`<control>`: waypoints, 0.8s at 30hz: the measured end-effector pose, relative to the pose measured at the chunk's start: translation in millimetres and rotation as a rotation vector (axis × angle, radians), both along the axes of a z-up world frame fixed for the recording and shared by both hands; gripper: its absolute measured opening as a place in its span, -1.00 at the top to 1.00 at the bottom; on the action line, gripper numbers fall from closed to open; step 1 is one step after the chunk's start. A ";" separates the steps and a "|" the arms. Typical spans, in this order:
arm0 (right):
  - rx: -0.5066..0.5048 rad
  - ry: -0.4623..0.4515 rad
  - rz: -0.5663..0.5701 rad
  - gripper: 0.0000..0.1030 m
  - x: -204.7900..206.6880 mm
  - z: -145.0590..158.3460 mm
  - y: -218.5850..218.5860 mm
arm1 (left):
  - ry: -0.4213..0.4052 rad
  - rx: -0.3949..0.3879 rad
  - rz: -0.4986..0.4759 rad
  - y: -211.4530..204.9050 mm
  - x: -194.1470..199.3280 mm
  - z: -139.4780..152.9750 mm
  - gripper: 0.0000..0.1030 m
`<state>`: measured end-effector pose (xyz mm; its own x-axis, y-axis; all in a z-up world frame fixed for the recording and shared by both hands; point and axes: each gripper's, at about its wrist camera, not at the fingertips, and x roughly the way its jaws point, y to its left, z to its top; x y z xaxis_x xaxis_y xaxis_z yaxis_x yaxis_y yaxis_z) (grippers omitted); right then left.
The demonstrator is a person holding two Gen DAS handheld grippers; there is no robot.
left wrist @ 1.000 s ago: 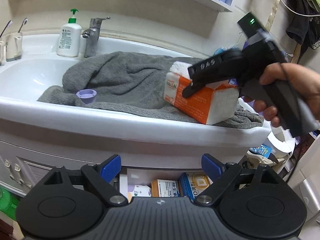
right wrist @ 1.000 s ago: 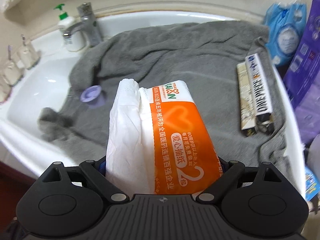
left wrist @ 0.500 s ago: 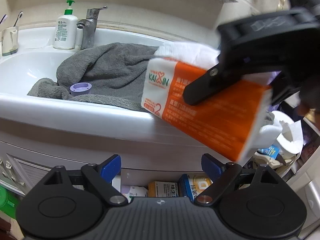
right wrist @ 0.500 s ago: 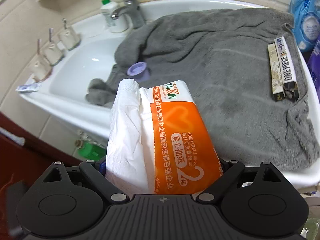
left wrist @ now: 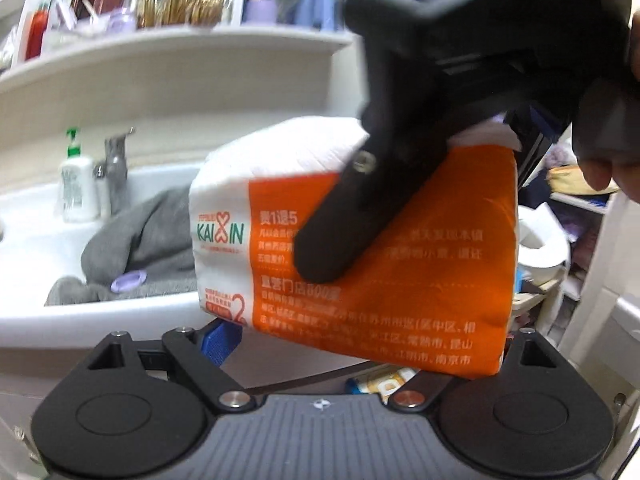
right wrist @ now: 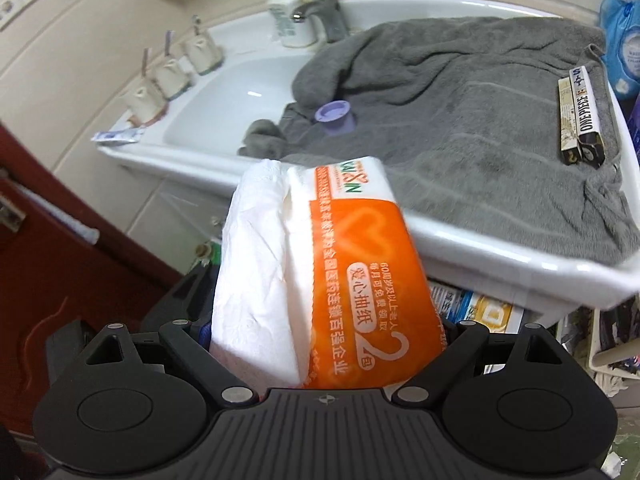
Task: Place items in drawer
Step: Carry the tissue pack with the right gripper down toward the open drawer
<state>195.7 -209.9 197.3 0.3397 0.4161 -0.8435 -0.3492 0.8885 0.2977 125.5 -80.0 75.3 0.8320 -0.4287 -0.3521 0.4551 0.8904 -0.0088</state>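
My right gripper point(right wrist: 324, 336) is shut on an orange and white tissue pack point(right wrist: 320, 280) and holds it in the air in front of the sink, above the open drawer point(right wrist: 476, 308). In the left wrist view the same pack point(left wrist: 400, 264) fills the middle, with the right gripper's black finger point(left wrist: 340, 240) across it. My left gripper point(left wrist: 320, 344) is open and empty, just below the pack. The drawer under the sink holds several small boxes point(left wrist: 384, 384).
A grey towel point(right wrist: 480, 120) covers the white sink point(right wrist: 480, 264). On it lie a purple cap point(right wrist: 334, 114) and long "ONE PIECE" boxes point(right wrist: 580, 116). A soap bottle point(right wrist: 286, 16), faucet point(right wrist: 324, 0) and cups point(right wrist: 172, 76) stand behind. A red door point(right wrist: 48, 280) is at left.
My right gripper has carried the tissue pack off the towel, forward and down past the sink's front edge, close over the left gripper. The left gripper has tilted upward.
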 end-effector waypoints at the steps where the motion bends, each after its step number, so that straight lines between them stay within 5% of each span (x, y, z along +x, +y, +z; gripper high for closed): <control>1: 0.002 -0.010 0.001 -0.74 -9.1 0.4 0.9 | -0.009 -0.001 -0.014 1.8 -5.9 0.9 -1.00; 11: 0.065 -0.058 0.017 -0.73 -63.9 -10.9 8.9 | -0.037 0.069 -0.081 11.7 -49.4 -3.1 -0.95; 14: 0.088 -0.045 0.021 -0.73 -70.4 -11.3 10.8 | -0.022 0.054 -0.121 15.9 -57.5 -3.9 -0.53; 24: 0.112 -0.004 0.021 -0.72 -71.3 -30.6 18.6 | 0.020 0.081 -0.124 26.1 -69.0 -15.4 -0.53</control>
<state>124.4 -191.3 166.7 0.3330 0.5146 -0.7901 -0.3685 0.8423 0.3933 56.5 -53.8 59.9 0.7669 -0.4974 -0.4054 0.5622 0.8254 0.0509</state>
